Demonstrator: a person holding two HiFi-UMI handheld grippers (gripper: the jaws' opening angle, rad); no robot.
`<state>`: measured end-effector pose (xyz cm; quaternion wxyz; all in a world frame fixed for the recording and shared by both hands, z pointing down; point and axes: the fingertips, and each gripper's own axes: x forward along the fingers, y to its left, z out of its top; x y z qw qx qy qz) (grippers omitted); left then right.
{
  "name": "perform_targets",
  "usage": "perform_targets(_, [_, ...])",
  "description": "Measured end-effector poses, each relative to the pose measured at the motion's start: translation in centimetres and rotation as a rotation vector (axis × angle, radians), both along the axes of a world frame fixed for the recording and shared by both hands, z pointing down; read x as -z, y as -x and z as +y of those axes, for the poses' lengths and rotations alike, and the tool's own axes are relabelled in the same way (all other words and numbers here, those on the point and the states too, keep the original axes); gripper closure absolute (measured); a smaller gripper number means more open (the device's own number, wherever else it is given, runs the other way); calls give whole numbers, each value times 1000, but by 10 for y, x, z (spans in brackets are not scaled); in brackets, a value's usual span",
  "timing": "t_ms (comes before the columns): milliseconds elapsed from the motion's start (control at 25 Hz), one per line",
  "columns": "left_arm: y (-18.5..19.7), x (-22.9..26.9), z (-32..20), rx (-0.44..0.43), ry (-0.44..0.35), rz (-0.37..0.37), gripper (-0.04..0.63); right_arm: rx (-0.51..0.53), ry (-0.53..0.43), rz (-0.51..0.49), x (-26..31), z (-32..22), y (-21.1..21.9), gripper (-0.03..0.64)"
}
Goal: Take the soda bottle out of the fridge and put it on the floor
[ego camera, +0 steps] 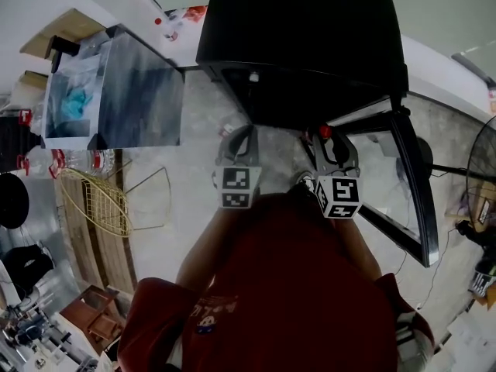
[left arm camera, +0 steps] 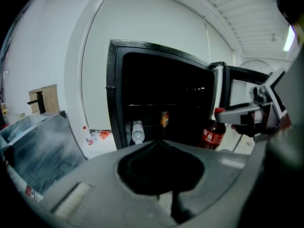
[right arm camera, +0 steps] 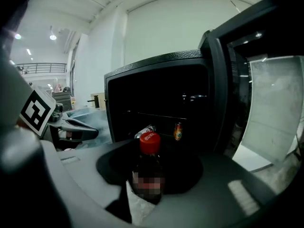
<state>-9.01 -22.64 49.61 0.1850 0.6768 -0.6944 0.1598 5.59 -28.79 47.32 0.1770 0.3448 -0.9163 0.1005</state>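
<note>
The right hand-held gripper is clamped on the soda bottle. The bottle stands upright between the jaws, with its red cap on top. It is held outside the black fridge, in front of the dark opening and near the open door. The left hand-held gripper has its jaws together and holds nothing. Inside the fridge are a clear water bottle and a small orange bottle.

Fridge's lower level: clear bottle, small amber bottle
</note>
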Motion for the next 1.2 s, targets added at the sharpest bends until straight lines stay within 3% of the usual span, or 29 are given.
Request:
perform_targets(680, [-30,3,14,56,12,-37,595,115,19,-5,-4,21,-21,483])
perform_targets(1200, [-89,-7,32,179,30,-34,595,254,55,26,-16,44,-57,483])
